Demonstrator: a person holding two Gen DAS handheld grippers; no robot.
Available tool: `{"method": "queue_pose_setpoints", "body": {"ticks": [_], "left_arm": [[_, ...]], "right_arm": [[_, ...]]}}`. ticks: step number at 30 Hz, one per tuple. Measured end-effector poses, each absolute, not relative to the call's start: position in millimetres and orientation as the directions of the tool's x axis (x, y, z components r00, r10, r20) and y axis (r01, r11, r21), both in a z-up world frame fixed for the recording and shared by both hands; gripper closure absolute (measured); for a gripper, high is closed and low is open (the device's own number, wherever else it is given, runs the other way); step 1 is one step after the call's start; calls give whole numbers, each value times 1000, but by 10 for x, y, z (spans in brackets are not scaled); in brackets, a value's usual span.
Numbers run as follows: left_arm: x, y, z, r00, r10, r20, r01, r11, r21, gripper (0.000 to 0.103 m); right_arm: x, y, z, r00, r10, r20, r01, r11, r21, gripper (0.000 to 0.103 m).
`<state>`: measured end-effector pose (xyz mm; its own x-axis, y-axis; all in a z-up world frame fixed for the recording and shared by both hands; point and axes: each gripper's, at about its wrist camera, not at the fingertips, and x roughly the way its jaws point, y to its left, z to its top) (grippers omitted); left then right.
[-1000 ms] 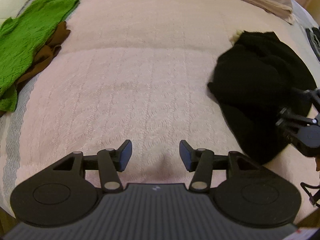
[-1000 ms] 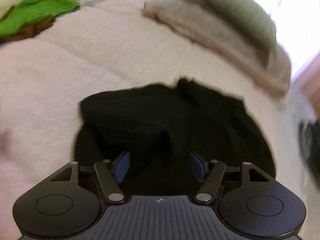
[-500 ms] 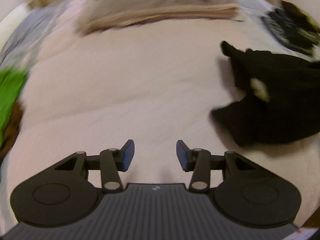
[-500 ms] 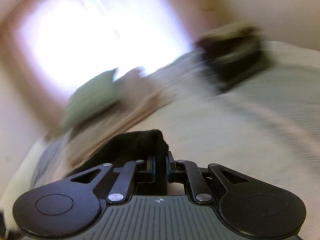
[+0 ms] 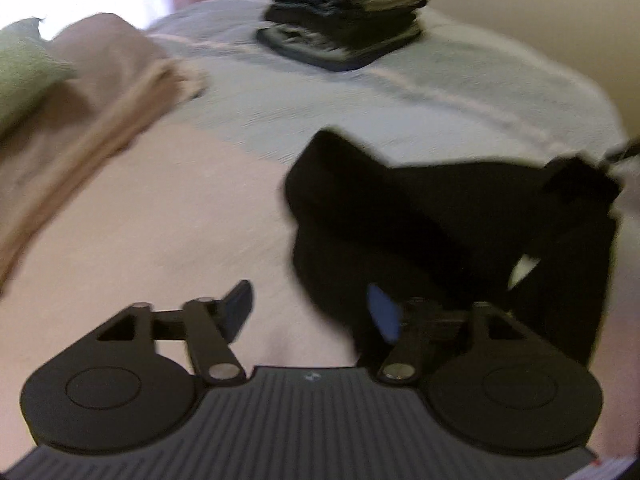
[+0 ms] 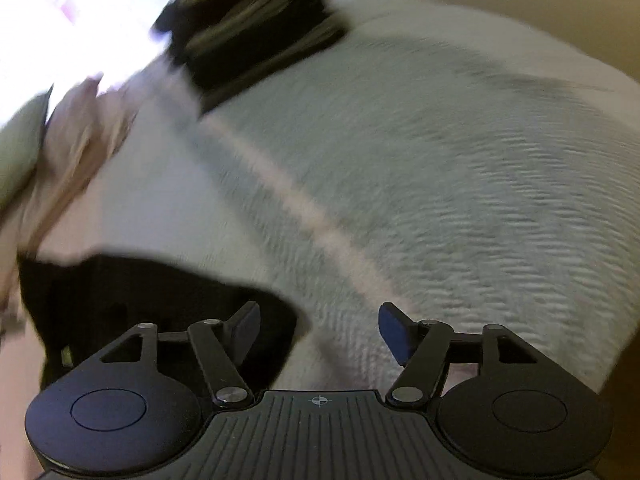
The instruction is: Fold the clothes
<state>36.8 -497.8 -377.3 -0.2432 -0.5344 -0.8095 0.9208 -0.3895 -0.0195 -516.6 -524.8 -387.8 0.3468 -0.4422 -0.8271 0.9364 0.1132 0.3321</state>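
Observation:
A crumpled black garment (image 5: 440,232) lies on the pink and pale grey bedspread (image 5: 160,260). My left gripper (image 5: 311,312) hangs over its left edge. Its jaws are opening, with the garment's edge beside the right fingertip (image 5: 382,316) and no pad pressing on it. In the right wrist view the same black garment (image 6: 140,292) sits at the lower left, under the left fingertip (image 6: 246,328). My right gripper (image 6: 320,330) is over the grey bedspread (image 6: 440,200). Its jaws are opening too, with nothing between them.
A stack of folded dark clothes (image 5: 344,28) stands at the far end of the bed (image 6: 256,40). A folded beige blanket (image 5: 100,120) and a green pillow (image 5: 20,72) lie at the far left. A bright window is behind them.
The right gripper, shut on the black garment half a second ago, has let it go and spread wide. Both grippers swung round toward the folded stack. The left jaws have widened beside the garment.

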Motion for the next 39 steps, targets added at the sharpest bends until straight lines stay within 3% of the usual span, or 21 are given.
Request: {"method": "queue_pose_setpoints", "body": {"ticks": [3, 6, 8, 9, 10, 11, 13, 18, 23, 27, 28, 30, 31, 32, 35, 39], "left_arm": [[388, -5137, -3868, -337, -523, -783, 920, -358, -157, 18], [396, -5361, -4104, -353, -528, -773, 930, -285, -230, 18], [433, -5500, -4285, -397, -517, -758, 918, -208, -338, 27], [427, -5561, -4338, -423, -513, -747, 904, -191, -382, 72], [415, -5594, -4381, -435, -514, -740, 897, -177, -405, 95], [425, -5582, -4377, -426, -532, -731, 899, -156, -410, 94], [525, -5401, -4234, -420, -602, -679, 893, -143, -426, 95], [918, -4356, -3500, -320, -723, -613, 912, -60, -405, 95], [1168, -3226, -2584, -143, -772, -619, 919, 129, -372, 95], [1371, -3081, -2241, 3, -791, -612, 913, 252, -321, 94], [1472, -3176, -2273, 40, -783, -620, 912, 283, -299, 94], [1703, -3447, -2480, 96, -740, -666, 916, 327, -231, 88], [1806, -3609, -2664, 128, -698, -705, 918, 352, -182, 87], [1875, -3746, -2841, 156, -661, -734, 924, 361, -128, 86], [1917, -4016, -3283, 219, -575, -788, 946, 324, 26, 85], [1637, -4057, -3595, 219, -570, -792, 975, 147, 163, 62]], "right_arm": [[-5047, -5203, -4052, 454, -406, -793, 889, 146, 434, 36], [-4990, -5215, -4312, 521, -411, -748, 835, 64, 546, 36], [-4941, -5216, -4425, 530, -450, -718, 809, 17, 587, 36], [-4914, -5220, -4440, 519, -474, -711, 807, -1, 590, 40], [-4886, -5237, -4432, 521, -493, -697, 800, -2, 600, 74], [-4881, -5258, -4391, 525, -507, -684, 795, 6, 606, 84], [-4829, -5243, -4159, 549, -530, -646, 795, 93, 599, 88], [-4731, -5230, -3482, 667, -489, -561, 738, 331, 589, 89], [-4430, -5492, -2984, 801, -306, -515, 594, 512, 620, 89], [-3865, -6057, -2944, 831, -155, -534, 512, 589, 625, 88], [-3658, -6239, -3023, 811, -137, -568, 533, 575, 621, 86], [-3261, -6553, -3198, 741, -147, -655, 601, 580, 549, 70], [-3091, -6636, -3254, 686, -209, -697, 658, 586, 472, 57], [-2953, -6681, -3293, 646, -250, -721, 688, 600, 408, 51], [-2739, -6583, -3347, 642, -274, -716, 644, 699, 310, 47], [-2489, -6187, -3590, 615, -232, -754, 490, 861, 134, 42]]}}
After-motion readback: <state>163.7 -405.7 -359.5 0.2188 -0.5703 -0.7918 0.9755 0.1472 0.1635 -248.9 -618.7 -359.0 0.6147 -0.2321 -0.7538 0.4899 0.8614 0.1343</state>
